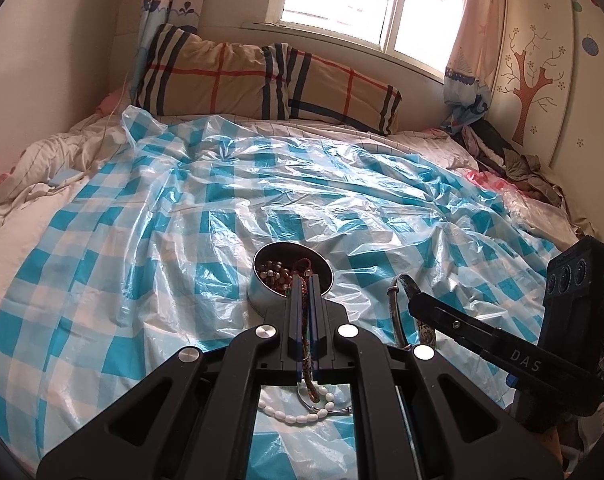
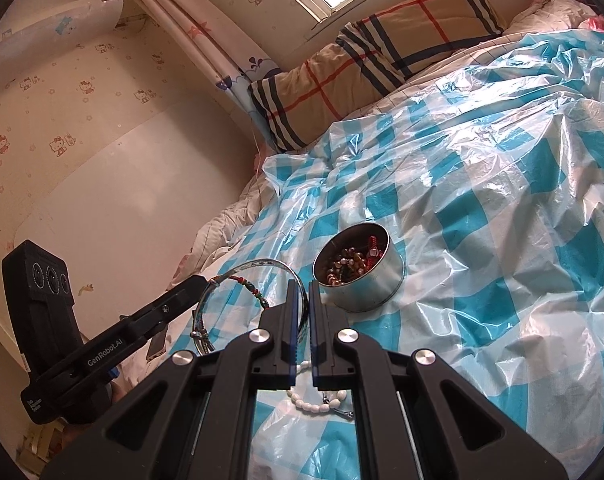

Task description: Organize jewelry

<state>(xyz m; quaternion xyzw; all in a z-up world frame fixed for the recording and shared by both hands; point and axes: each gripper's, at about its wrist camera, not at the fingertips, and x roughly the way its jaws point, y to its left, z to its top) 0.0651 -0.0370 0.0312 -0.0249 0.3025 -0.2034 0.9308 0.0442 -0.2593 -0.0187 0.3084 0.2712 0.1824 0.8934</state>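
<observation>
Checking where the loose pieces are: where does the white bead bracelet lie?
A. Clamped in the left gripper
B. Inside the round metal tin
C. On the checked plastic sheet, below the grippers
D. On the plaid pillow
C: the white bead bracelet lies on the checked plastic sheet, outside the round metal tin.

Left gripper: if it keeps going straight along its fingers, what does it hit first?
Most likely the round silver metal tin full of beaded jewelry: the left gripper, shut on a red-green braided cord bracelet, has its tips at the tin's near rim. Exact depth is unclear.
</observation>
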